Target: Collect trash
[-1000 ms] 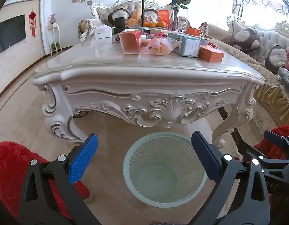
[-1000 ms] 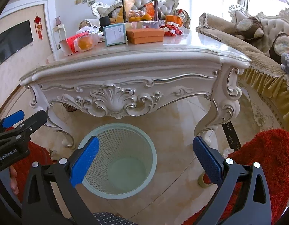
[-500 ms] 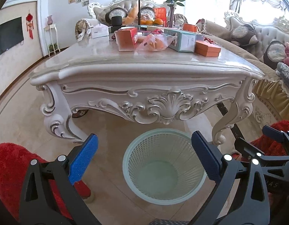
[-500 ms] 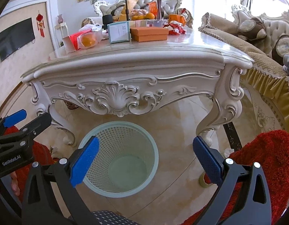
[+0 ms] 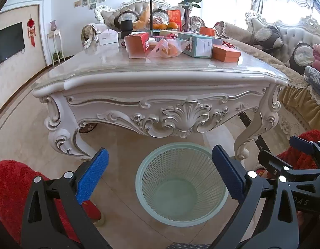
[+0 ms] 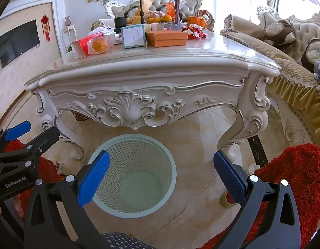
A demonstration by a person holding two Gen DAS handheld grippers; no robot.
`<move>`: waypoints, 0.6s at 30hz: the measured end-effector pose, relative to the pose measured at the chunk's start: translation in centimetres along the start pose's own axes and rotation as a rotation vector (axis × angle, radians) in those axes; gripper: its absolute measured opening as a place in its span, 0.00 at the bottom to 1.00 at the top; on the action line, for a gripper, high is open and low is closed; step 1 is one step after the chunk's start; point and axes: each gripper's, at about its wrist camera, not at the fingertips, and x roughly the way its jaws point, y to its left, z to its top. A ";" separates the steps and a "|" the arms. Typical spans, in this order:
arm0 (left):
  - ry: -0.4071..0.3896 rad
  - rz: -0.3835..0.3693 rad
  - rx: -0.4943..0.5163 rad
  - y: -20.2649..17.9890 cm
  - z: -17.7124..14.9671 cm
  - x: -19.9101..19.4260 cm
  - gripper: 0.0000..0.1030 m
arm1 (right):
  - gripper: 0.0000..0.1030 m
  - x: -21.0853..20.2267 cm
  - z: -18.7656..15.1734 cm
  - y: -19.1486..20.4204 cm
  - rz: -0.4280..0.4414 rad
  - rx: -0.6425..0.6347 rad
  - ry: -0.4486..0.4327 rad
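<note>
Holding our two grippers side by side, we look down at a pale green basket (image 5: 181,183) on the floor, just in front of the carved white table (image 5: 160,76). It sits by the table's near edge, between the two front legs. Nothing lies in it. Our left gripper (image 5: 160,176) has its fingers spread wide and holds nothing. The basket shows in the gap between them. Our right gripper (image 6: 159,175) is spread wide too, with the basket a little toward its left finger. On the side of the left gripper we read "GenRobot.AI". Far back on the tabletop sit an orange box (image 6: 166,38), a blue-green box (image 6: 133,35) and a bag of oranges (image 5: 170,48). Their labels are too small to read.
</note>
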 end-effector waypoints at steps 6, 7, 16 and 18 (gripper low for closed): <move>-0.003 0.004 0.003 -0.1 -0.1 -0.1 0.94 | 0.93 0.0 -0.1 0.0 0.000 0.002 -0.001; -0.003 0.003 0.003 -0.1 -0.1 -0.1 0.94 | 0.93 0.0 -0.1 0.0 0.000 0.002 0.000; 0.002 0.013 0.009 -0.2 -0.2 -0.1 0.94 | 0.93 0.0 -0.1 0.1 0.000 0.000 0.001; 0.000 0.012 0.009 -0.2 -0.2 0.0 0.94 | 0.93 0.0 -0.1 0.1 -0.001 -0.001 0.002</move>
